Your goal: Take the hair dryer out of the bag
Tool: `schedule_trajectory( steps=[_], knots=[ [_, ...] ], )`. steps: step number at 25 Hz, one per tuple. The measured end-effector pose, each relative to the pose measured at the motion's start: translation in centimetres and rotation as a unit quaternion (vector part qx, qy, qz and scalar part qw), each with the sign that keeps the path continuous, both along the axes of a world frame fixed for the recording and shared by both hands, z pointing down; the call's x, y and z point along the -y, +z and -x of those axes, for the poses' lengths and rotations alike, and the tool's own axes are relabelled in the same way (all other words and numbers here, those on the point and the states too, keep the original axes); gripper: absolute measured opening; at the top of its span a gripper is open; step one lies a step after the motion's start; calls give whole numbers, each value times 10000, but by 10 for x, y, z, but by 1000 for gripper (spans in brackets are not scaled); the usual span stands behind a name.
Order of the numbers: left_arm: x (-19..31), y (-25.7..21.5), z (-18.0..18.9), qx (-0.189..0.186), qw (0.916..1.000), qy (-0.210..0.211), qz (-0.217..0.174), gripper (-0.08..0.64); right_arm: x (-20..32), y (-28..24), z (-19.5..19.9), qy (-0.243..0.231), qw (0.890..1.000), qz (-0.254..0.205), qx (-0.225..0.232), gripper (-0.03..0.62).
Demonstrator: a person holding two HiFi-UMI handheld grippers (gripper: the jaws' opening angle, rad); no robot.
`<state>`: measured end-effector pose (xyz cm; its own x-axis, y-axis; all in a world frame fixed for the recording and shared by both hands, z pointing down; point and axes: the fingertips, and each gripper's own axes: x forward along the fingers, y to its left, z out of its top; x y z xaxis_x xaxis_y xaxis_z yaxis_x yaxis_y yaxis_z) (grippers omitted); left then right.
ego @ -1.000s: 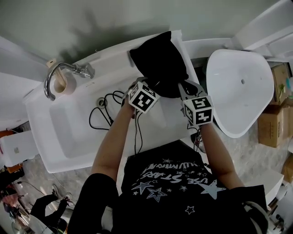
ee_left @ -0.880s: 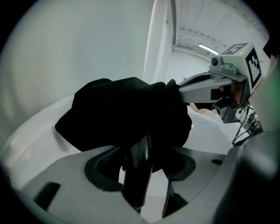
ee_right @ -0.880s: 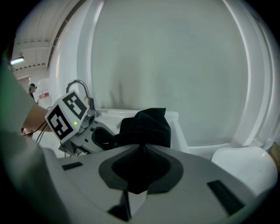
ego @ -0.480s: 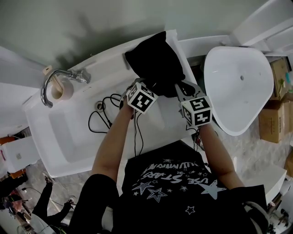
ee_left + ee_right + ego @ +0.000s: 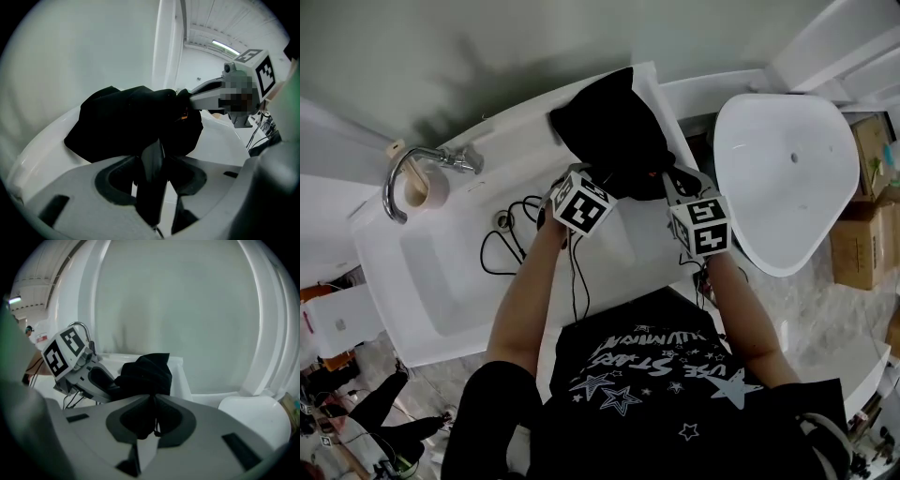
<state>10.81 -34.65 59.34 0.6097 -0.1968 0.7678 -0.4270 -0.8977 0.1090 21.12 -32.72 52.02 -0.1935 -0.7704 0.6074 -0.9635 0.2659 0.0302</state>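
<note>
Left claw (image 5: 152, 157), jaws just closed, grips bag (image 5: 609, 131) mouth at frame centre; right claw (image 5: 153, 403) clenched on its right-hand edge, presumably to spread opening.

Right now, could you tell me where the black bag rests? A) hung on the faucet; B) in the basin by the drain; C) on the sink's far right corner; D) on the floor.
C: the black bag lies on the rim of the sink at its far right corner, away from the faucet at the left end.
</note>
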Motion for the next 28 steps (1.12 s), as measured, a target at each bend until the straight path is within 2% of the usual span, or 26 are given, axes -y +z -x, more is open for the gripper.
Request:
schedule_trajectory(
  steps=[9,17,28],
  knots=[
    [-5,-8,5,148,9994,151,-284,204,2,-4,-10,7,10000,-82,11,34],
    [-21,-16,9,210,9978,423,-458,202,5,-11,-18,-220,9997,-72,26,34],
    [-45,-20,14,402,9969,480,-483,202,-1,-4,-18,-641,9972,110,363,34]
  ],
)
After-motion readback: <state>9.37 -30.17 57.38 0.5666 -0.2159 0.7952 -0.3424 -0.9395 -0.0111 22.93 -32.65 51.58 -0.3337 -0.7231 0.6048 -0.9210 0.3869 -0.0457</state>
